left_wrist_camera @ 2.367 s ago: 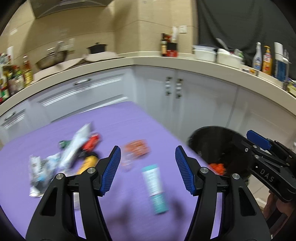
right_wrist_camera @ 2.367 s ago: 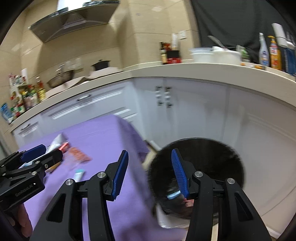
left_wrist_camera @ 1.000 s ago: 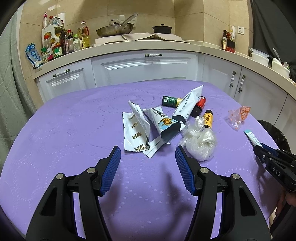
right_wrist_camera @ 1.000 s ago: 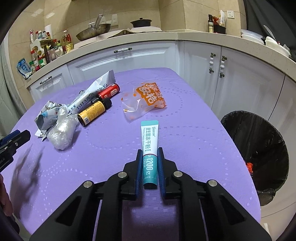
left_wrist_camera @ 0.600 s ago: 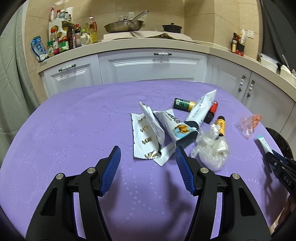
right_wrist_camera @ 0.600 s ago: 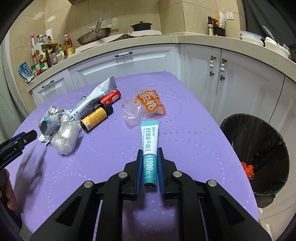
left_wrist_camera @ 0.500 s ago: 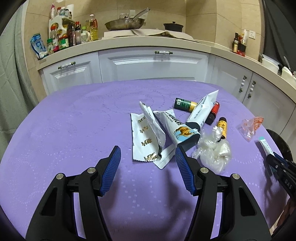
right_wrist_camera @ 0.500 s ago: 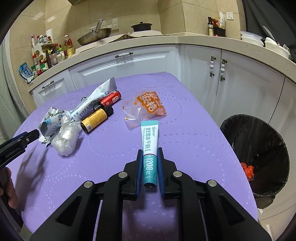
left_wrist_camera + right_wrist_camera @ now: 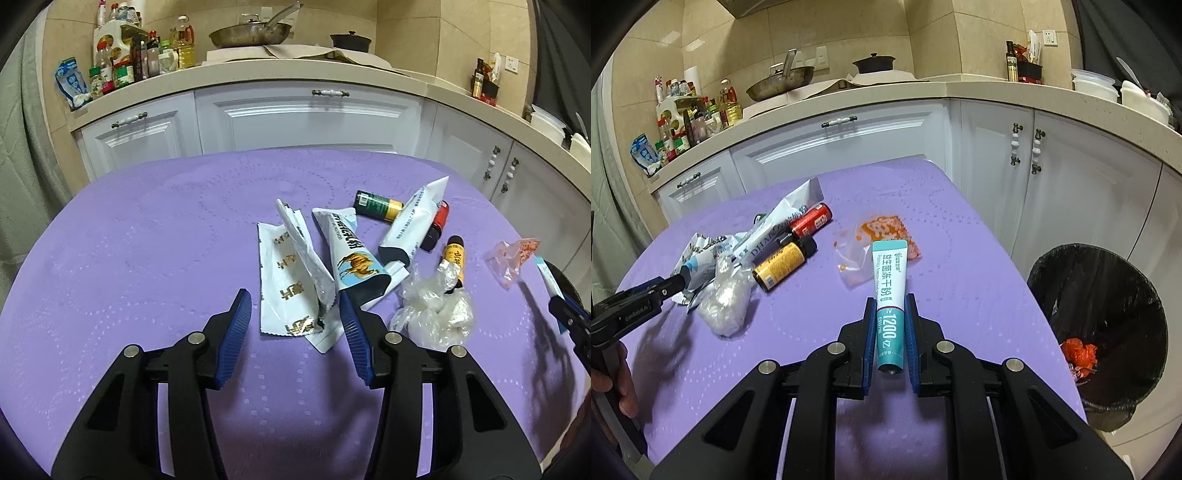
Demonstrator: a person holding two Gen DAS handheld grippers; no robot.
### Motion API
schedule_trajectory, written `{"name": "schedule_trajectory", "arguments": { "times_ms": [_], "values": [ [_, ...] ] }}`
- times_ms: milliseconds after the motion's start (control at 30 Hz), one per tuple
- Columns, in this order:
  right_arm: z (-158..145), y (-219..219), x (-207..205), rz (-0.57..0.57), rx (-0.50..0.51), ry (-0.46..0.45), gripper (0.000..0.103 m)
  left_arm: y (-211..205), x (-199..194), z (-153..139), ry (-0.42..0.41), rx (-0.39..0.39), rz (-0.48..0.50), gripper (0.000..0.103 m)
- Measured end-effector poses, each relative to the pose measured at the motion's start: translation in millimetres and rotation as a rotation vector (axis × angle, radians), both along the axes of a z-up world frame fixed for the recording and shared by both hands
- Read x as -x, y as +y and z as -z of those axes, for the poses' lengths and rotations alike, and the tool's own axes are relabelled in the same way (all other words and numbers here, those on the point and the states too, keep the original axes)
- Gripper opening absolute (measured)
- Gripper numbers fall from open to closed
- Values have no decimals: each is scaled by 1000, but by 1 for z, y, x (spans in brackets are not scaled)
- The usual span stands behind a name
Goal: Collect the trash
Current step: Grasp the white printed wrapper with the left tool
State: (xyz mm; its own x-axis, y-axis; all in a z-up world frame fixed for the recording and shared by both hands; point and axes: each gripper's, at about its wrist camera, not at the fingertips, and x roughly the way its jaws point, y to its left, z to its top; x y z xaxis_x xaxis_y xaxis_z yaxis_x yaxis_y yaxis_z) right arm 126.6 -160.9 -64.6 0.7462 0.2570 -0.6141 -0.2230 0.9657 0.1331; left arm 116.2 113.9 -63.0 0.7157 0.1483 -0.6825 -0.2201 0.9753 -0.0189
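Teal tube [image 9: 889, 295] sits pinched in the right gripper [image 9: 889, 325], bound next for the bin [image 9: 1108, 295] beside it, while the left gripper [image 9: 295, 321] is closing its still-spread jaws around a white wrapper [image 9: 284, 280].

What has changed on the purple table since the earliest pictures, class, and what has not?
The right tongs left the bin and clamped the teal tube. The left tongs swung to the white wrapper, jaws closing around it. Bottles, wrappers and the plastic wad stayed put.
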Motion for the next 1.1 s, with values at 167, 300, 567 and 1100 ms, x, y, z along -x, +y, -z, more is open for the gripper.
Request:
{"name": "schedule_trajectory", "arguments": {
  "times_ms": [167,300,567,1100],
  "values": [
    [-3,-1,-3,-7,-5,-8,16,12,10,-4,4,40,-18,48],
    [-1,1,-5,-12,-10,-3,16,16,11,-8,-9,51,-29,48],
    [0,3,-6,-19,-10,-1,16,16,7,-24,-52,97,-25,49],
    [3,2,-8,-16,-11,6,16,16,-22,-5,-6,75,-60,49]
  ]
}}
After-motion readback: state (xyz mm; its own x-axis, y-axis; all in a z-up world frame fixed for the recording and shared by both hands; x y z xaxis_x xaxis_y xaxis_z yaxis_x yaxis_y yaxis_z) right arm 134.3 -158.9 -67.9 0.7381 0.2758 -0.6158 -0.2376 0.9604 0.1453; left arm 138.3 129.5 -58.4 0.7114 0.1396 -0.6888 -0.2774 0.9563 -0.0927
